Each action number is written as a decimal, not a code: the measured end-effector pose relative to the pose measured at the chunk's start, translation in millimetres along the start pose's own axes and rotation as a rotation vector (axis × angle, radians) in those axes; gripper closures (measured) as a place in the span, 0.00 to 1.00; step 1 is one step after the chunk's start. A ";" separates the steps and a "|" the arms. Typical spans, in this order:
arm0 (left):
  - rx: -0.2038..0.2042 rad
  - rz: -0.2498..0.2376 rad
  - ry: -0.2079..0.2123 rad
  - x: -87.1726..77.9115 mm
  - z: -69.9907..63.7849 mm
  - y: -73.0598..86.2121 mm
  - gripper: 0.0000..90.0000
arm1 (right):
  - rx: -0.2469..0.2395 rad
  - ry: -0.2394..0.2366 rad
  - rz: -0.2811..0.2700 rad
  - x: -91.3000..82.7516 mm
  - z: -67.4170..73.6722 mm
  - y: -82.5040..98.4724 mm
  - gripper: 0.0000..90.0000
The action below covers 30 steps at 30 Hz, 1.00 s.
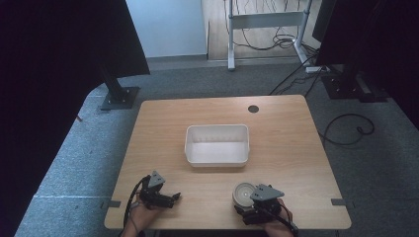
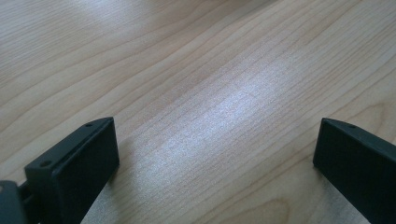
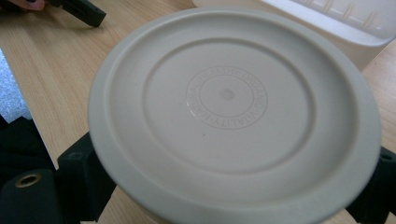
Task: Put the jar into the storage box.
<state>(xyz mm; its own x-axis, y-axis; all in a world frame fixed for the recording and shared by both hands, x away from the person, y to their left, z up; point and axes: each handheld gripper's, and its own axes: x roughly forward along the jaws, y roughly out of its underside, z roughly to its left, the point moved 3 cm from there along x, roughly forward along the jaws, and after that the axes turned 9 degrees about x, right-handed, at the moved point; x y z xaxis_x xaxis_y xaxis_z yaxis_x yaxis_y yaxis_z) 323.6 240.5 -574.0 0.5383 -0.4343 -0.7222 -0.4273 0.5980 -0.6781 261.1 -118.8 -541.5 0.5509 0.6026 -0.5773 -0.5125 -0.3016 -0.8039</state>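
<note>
**Two grippers at the near edge, one around a round lid**

Two grippers sit at the near edge of the wooden desk, each held in a person's hand. The right gripper is at the near right, and a round off-white lid lies between its black jaws. In the right gripper view the jaws stand at the lid's two opposite edges, grasping it. The lid shows concentric rings and a ring of embossed lettering around a small centre dot; the lettering is too faint to read. From above, the lid appears as a pale disc just beyond the gripper's grey plate, near the desk's front edge.

The left gripper is at the near left, well apart from the right one. Its jaws are spread wide in the left gripper view, with bare wood grain between them and nothing held.

A white rectangular bin stands at the middle of the desk, beyond both grippers. Its near wall rises just behind the lid in the right gripper view.
</note>
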 end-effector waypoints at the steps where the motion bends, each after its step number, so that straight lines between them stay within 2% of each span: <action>1: 0.000 0.000 0.000 0.0 0.0 0.0 0.00 | -0.001 0.001 0.000 0.2 -0.3 -1.2 0.10; 15: 0.001 0.000 0.000 0.0 0.1 0.0 0.00 | 0.019 0.021 -0.003 5.3 -7.4 -11.6 0.10; 30: 0.000 0.000 0.000 0.0 0.0 0.0 0.00 | 0.009 0.036 -0.029 13.5 -12.6 -29.7 0.10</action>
<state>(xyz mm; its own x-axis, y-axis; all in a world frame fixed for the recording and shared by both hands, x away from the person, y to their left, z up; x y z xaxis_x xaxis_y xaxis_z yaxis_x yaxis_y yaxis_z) 323.6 240.5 -574.0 0.5382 -0.4342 -0.7223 -0.4271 0.5984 -0.6779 292.1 -111.1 -527.2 0.5888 0.5839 -0.5589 -0.5017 -0.2781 -0.8191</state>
